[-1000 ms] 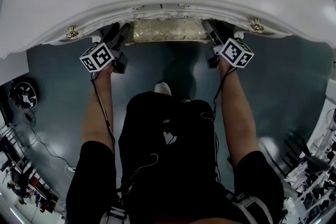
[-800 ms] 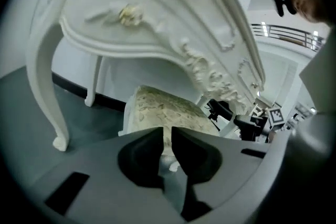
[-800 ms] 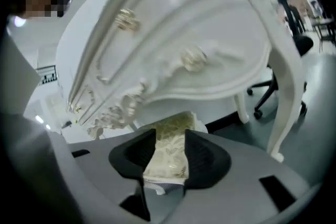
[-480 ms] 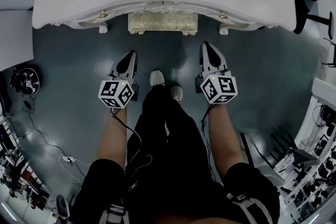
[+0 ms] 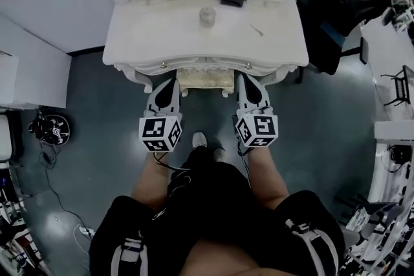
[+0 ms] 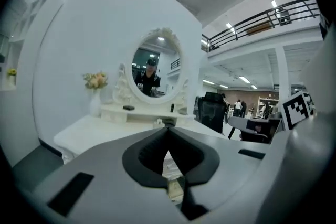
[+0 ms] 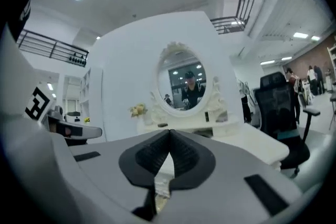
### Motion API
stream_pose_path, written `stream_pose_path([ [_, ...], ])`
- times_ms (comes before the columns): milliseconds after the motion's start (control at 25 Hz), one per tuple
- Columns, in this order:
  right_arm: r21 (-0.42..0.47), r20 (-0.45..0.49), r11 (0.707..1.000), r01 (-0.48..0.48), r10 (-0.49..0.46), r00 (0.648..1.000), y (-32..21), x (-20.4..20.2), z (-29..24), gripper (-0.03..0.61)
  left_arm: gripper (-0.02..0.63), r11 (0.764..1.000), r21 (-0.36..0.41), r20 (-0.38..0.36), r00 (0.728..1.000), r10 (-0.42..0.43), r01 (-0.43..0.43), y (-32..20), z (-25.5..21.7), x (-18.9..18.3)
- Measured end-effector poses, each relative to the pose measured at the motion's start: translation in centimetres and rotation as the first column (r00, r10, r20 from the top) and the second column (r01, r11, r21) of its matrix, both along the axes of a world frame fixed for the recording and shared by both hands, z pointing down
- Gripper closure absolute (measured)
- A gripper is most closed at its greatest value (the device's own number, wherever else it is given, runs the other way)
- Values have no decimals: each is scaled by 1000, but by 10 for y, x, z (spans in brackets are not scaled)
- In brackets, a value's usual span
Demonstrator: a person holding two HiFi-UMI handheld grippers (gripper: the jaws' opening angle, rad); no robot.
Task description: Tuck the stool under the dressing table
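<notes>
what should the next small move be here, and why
Probably nothing more on the stool: just lower both claws and stop. It already sits under the table with only its front edge showing, and the left claw and right claw are shut and empty.

Open floor (image 5: 97, 145) lies before the dressing table (image 5: 142, 42); the stool (image 5: 206, 79) fills its kneehole, a black chair (image 5: 339, 3) beside its right end.

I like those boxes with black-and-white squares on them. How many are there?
2. The left cube sits on the back of the left tool. The right cube sits on the right tool. Both are in front of the dressing table. None seem hidden.
</notes>
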State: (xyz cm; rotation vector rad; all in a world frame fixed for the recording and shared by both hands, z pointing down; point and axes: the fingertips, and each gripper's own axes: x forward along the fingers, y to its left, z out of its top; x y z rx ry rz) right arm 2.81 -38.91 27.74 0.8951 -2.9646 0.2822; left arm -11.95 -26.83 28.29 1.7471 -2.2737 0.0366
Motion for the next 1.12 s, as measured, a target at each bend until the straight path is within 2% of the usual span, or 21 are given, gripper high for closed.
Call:
stream_pose_path([
  [200, 109, 74, 994, -12, 4, 997, 20, -3, -112, 566, 597, 995, 95, 110, 994, -6, -4, 15, -123, 5],
  [360, 161, 104, 987, -3, -14, 994, 31, -6, -160, 566, 597, 990, 138, 174, 985, -10, -14, 22, -177, 4],
  [600, 201, 144, 980, 6, -35, 989, 37, -5, -189, 566, 597, 988, 153, 230, 973, -10, -26, 25, -196, 14],
  [840, 214, 140, 977, 13, -44, 989, 43, -9, -194, 565, 597, 986, 162, 190, 982, -3, -29, 29, -197, 6],
  [1120, 200, 140, 979, 23, -52, 989, 32, -2, -201, 565, 597, 989, 147, 202, 979, -3, -27, 15, -206, 14],
])
